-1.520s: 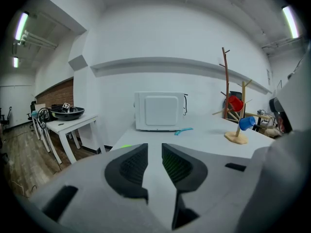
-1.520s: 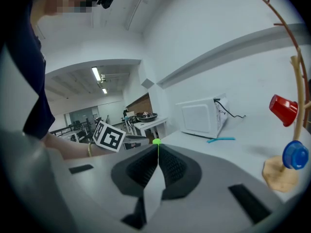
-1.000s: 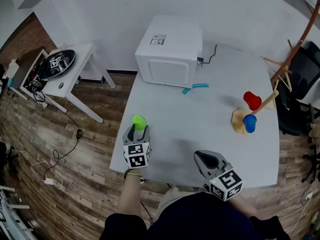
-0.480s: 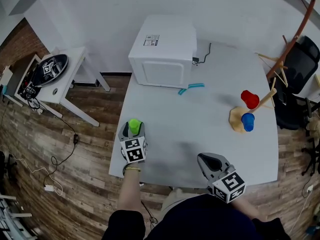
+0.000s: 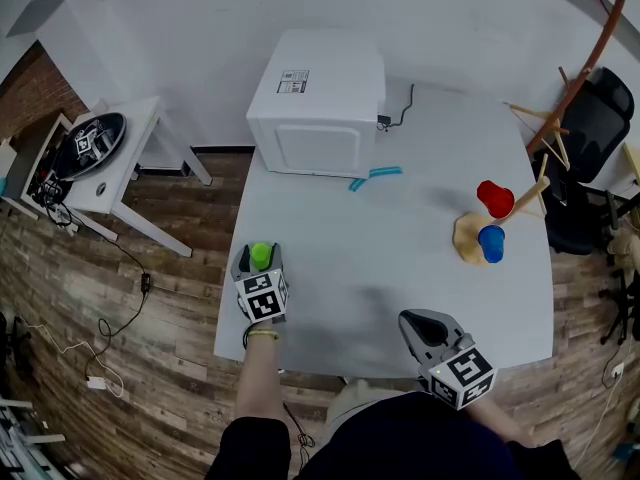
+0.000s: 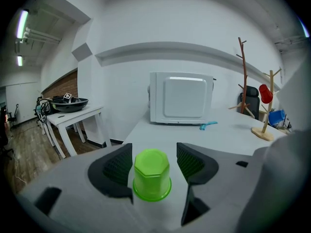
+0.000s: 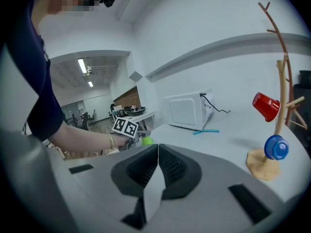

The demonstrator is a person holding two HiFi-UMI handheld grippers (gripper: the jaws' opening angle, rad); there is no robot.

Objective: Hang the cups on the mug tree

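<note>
A green cup [image 6: 151, 174] stands upside down on the white table [image 5: 400, 258] near its front left edge. My left gripper [image 6: 153, 164] straddles the green cup [image 5: 261, 256]. Its jaws have just been opening, and the right pad stands clear of the cup. The wooden mug tree [image 5: 480, 238] stands at the table's right, bearing a red cup [image 5: 495, 198] and a blue cup [image 5: 491, 243]. My right gripper [image 5: 420, 320] hovers at the front edge, shut and empty, its pads [image 7: 167, 166] pressed together. The right gripper view shows the tree [image 7: 279, 106] to its right.
A white microwave [image 5: 315, 103] sits at the table's back left, with a teal tool [image 5: 375, 176] lying in front of it. A small white side table [image 5: 120, 158] stands to the left on the wooden floor. An office chair [image 5: 590, 133] and a coat stand [image 5: 590, 58] are beyond the table's right edge.
My left gripper has sunk toward the table and drawn back to the front left edge with the green cup. Its jaws stand wider. The right gripper has barely moved.
</note>
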